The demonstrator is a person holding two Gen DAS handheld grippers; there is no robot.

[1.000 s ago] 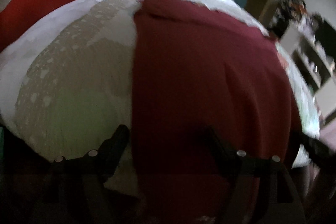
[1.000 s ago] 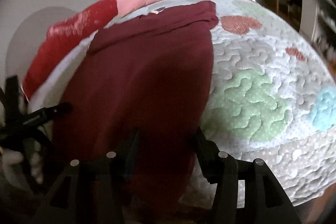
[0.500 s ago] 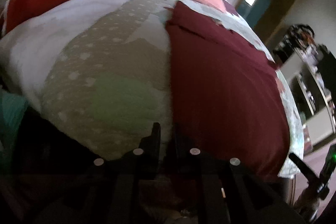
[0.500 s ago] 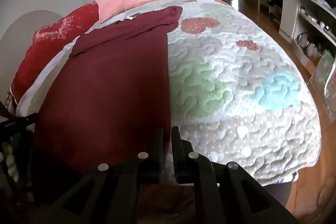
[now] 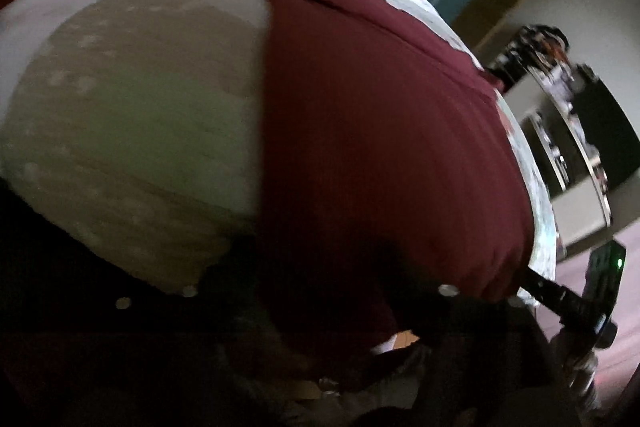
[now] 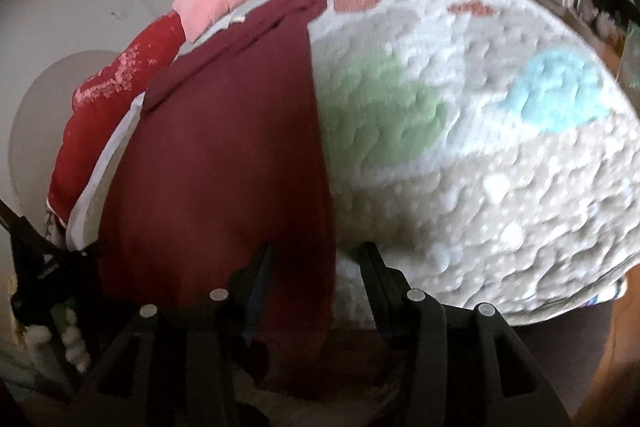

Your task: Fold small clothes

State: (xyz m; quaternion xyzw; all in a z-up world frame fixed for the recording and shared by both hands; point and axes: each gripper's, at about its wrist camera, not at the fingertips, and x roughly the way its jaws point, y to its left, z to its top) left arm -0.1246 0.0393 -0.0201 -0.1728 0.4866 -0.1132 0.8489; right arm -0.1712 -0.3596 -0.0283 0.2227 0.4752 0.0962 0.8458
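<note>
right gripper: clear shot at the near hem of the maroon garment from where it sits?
Probably yes. The right gripper is open, and the near edge of the maroon garment lies between its fingers on the quilt. Nothing lies over that hem.

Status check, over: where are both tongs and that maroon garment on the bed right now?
Right tongs open, straddling the near right edge of the maroon garment. Left tongs open over its near left corner. Garment flat on the quilt. Nothing in the way.
</note>
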